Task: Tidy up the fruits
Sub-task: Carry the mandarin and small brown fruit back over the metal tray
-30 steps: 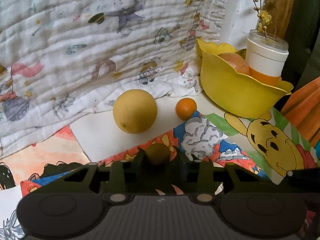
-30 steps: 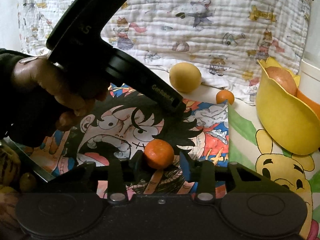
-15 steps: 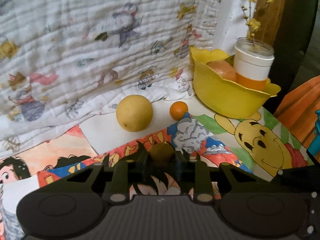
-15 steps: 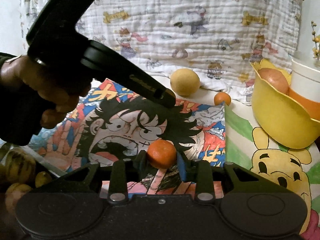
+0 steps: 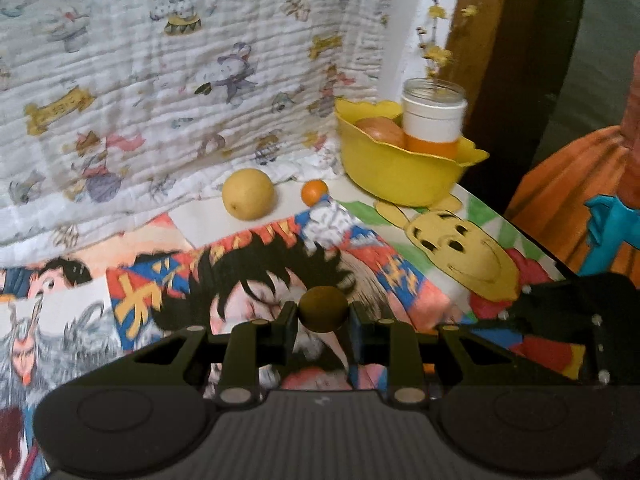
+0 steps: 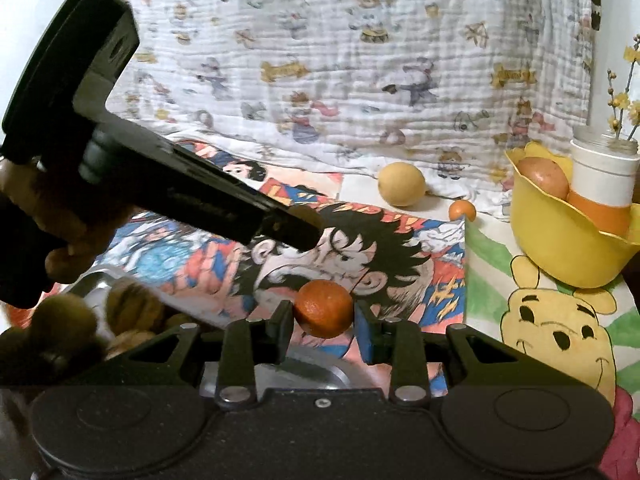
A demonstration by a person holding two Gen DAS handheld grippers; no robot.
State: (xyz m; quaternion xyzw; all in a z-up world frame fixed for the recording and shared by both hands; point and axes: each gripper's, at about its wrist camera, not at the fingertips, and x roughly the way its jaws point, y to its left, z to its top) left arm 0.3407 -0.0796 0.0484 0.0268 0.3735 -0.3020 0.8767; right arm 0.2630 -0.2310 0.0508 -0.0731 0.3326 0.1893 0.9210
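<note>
The left gripper (image 5: 323, 314) is clamped on a small brown-olive fruit (image 5: 323, 307), round, dull-skinned and dark, pinched at its sides between the two fingertips and held above the cartoon-printed tabletop (image 5: 400, 272). The right gripper (image 6: 323, 316) is clamped the same way on a small orange fruit (image 6: 323, 308), round with a finely pitted, bright orange skin that darkens toward red on its shaded left side; it too hangs above the printed tabletop.

In the right wrist view the left gripper appears from the side, its dark body slanting down from the upper left, gripped by the person's left hand (image 6: 60, 236), with the brown fruit just showing at its tip. Below it, at the lower left, a metal tray (image 6: 304, 372) holds several brownish, wrinkled fruits (image 6: 134, 310), blurred at this close range.

Further out, near the back edge of the tabletop, a large pale yellow fruit (image 5: 248, 194) with a smooth, faintly speckled skin sits just beside a much smaller orange one (image 5: 314, 192); the two are apart. To their right stands a yellow bowl (image 5: 396, 176) with a wavy rim, holding a reddish-tan fruit (image 5: 380, 132). A white and orange cup (image 5: 432, 128) with dried yellow flower stems stands by it, though whether in or behind the bowl I cannot tell. A white blanket (image 5: 160, 80) printed with cartoon animals hangs behind everything.
</note>
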